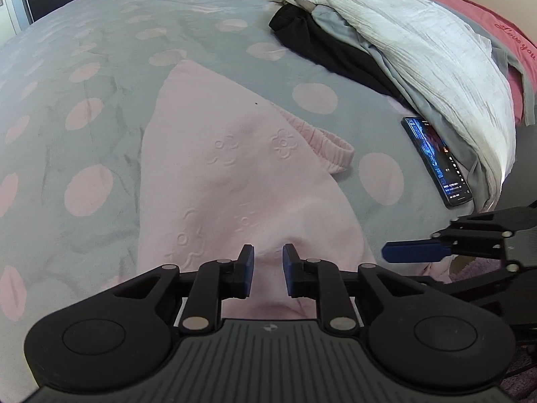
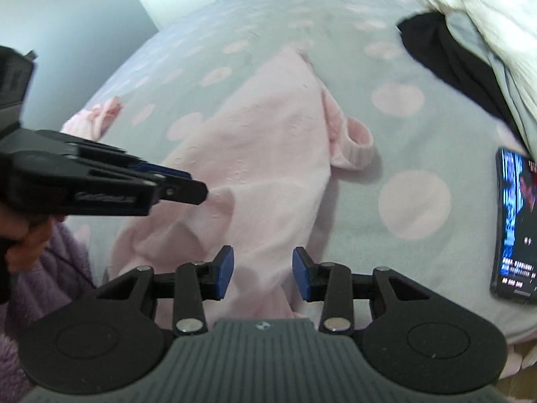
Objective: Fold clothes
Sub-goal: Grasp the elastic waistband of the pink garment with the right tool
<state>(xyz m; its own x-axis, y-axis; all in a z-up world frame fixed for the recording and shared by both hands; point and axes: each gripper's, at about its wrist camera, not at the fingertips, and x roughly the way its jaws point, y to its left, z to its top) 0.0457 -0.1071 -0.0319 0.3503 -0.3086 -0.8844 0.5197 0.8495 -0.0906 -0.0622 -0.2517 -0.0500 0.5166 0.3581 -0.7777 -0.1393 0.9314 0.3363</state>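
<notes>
A grey bed with pink dots is filling both views. A pile of white, grey and black clothes is lying at its far right. A pink garment is lying spread mid-bed, its cuff pointing right. A phone is lying beside the pile, screen lit. The left gripper is pinching a pink fold, jaws narrow. The right gripper is hovering over the near edge, jaws wide.

The phone right of the right gripper is cut by the frame edge; its screen text is too blurred to read.
</notes>
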